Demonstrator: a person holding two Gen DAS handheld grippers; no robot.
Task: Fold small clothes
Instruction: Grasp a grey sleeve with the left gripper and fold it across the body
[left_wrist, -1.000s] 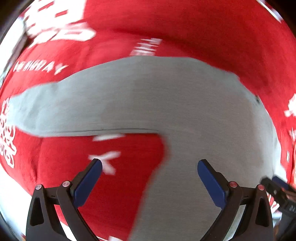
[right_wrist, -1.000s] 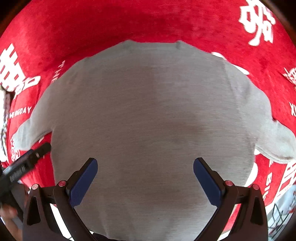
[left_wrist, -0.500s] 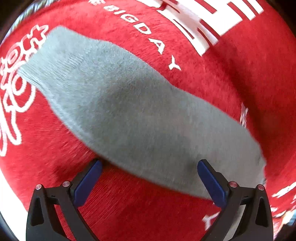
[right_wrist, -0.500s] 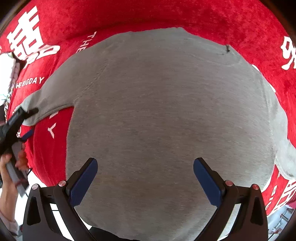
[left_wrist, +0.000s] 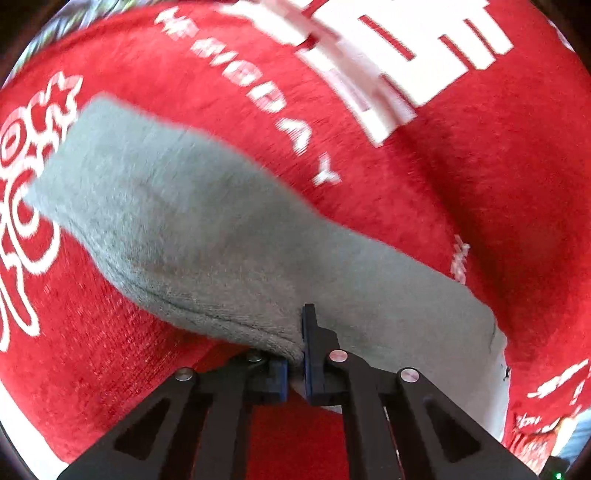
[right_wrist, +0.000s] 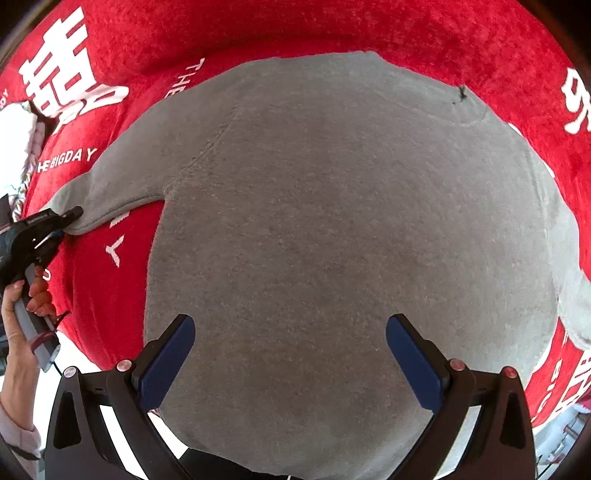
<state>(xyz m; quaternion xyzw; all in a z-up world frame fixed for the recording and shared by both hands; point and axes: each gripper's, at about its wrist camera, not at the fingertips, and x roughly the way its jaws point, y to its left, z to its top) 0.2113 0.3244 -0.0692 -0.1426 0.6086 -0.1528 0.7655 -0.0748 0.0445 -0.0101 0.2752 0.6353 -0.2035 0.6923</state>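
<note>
A small grey sweater (right_wrist: 332, 221) lies flat on a red cloth, body spread wide, one sleeve stretched to the left. In the left wrist view my left gripper (left_wrist: 295, 354) is shut on the lower edge of that grey sleeve (left_wrist: 192, 221), which bunches at the jaws. The same gripper (right_wrist: 68, 216) shows at the far left of the right wrist view, pinching the sleeve (right_wrist: 107, 195) near the cuff. My right gripper (right_wrist: 290, 350) is open, hovering over the sweater's lower body with nothing between its blue pads (right_wrist: 168, 362).
The red cloth (left_wrist: 461, 192) with white lettering covers the table. A white surface (right_wrist: 14, 129) and clutter lie beyond its left edge. The person's hand (right_wrist: 22, 306) holds the left gripper's handle. The sweater's other sleeve (right_wrist: 576, 295) runs off to the right.
My left gripper swung over to the sleeve and has closed on its edge, bunching the fabric. My right gripper stays open and has shifted slightly over the sweater body.
</note>
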